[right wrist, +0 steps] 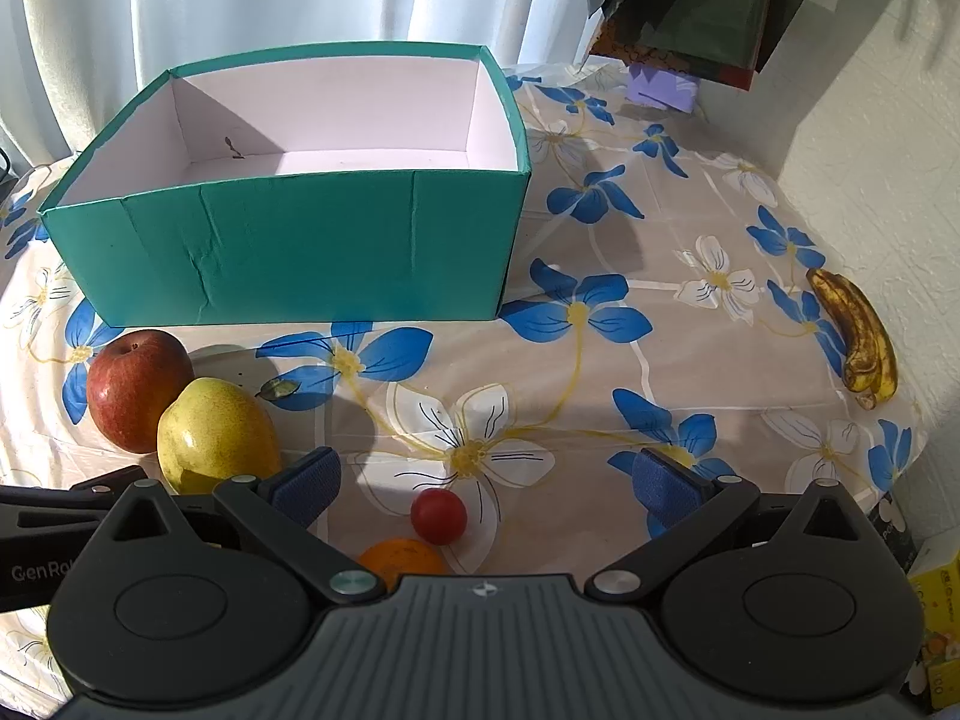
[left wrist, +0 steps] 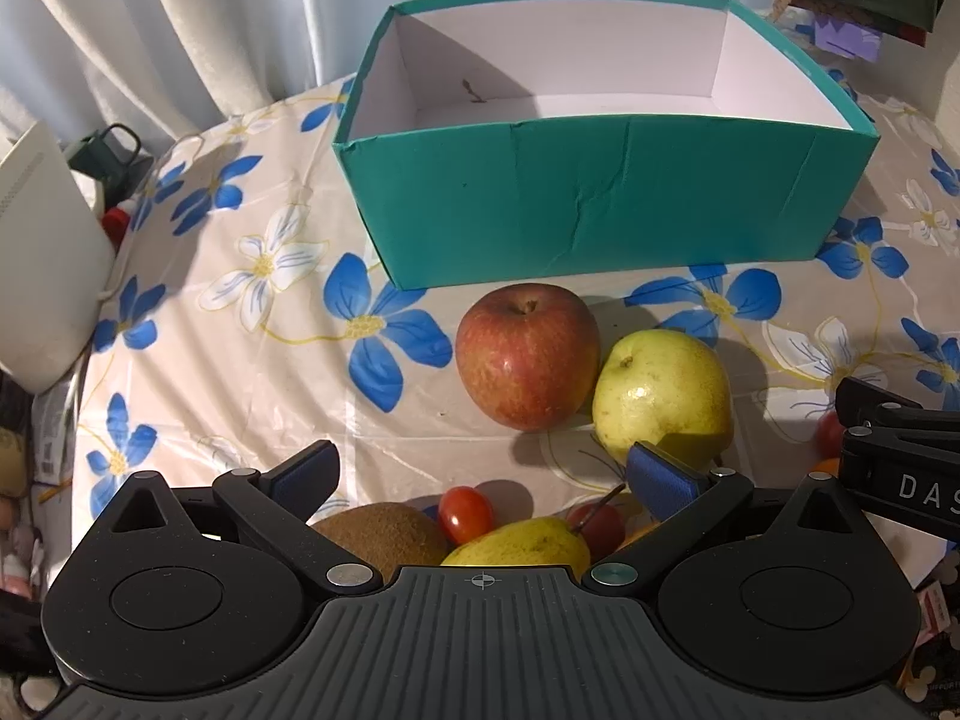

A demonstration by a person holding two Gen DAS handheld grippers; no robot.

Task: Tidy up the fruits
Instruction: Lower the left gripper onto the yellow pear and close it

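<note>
A teal box [left wrist: 594, 204] with a white, empty inside stands at the back of the flowered table; it also shows in the right wrist view [right wrist: 288, 252]. In front of it sit a red apple [left wrist: 528, 357] and a yellow-green pear [left wrist: 660, 396], touching. My left gripper [left wrist: 486, 474] is open and empty above a kiwi [left wrist: 384, 534], a cherry tomato [left wrist: 465, 513] and a yellow pear [left wrist: 522, 546]. My right gripper [right wrist: 486, 483] is open and empty over a cherry tomato [right wrist: 438, 515] and an orange [right wrist: 402, 561]. The apple [right wrist: 138, 399] and pear [right wrist: 216, 435] lie to its left.
A browned banana [right wrist: 858, 339] lies at the table's right edge by the wall. A white container [left wrist: 42, 276] and dark clutter stand off the left edge. Curtains hang behind the box. Dark bags [right wrist: 708, 0] and a purple item [right wrist: 663, 87] sit at the back right.
</note>
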